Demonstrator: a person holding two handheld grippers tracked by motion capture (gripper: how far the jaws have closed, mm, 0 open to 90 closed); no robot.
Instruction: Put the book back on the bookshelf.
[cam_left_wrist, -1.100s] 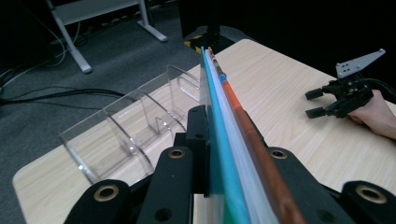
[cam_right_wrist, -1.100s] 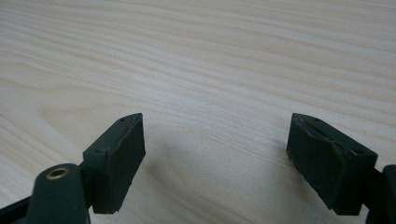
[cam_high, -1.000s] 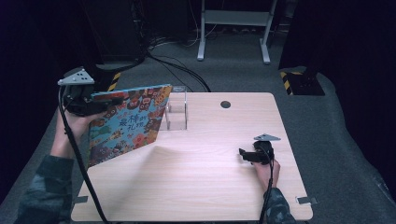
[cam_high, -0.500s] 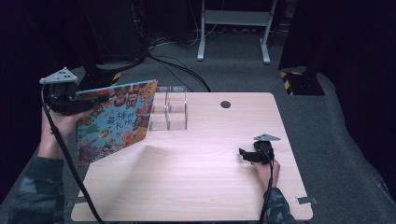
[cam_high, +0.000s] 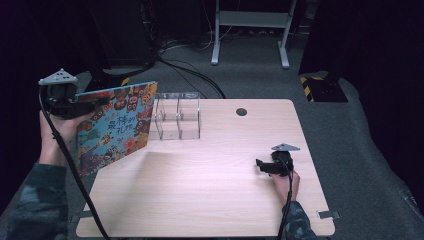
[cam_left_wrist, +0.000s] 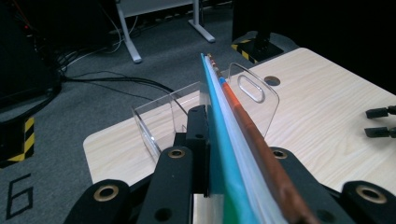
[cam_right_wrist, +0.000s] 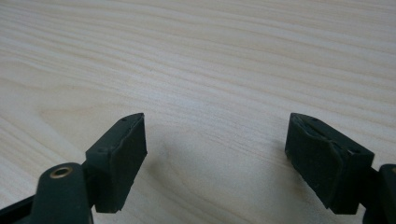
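Note:
A colourful picture book (cam_high: 117, 127) hangs tilted over the table's left edge, held by its top edge in my left gripper (cam_high: 95, 102), which is shut on it. In the left gripper view the book's blue and brown edges (cam_left_wrist: 233, 140) run straight out between the jaws of the left gripper (cam_left_wrist: 219, 135). The clear acrylic rack (cam_high: 177, 117) stands just right of the book, seen behind it as the rack (cam_left_wrist: 252, 93). My right gripper (cam_high: 259, 164) rests on the wooden table (cam_high: 215, 190) at the right, open, with bare wood between the jaws of the right gripper (cam_right_wrist: 215, 149).
A round cable hole (cam_high: 241, 111) sits near the table's far edge. Beyond the table, grey carpet carries black cables (cam_high: 190, 75), a white desk frame (cam_high: 250, 30) and a yellow-and-black striped block (cam_high: 320, 85). Wood is bare between the rack and the right gripper.
My left hand has carried the book to the left and slightly up, so it no longer overlaps the rack. The right gripper has stayed put.

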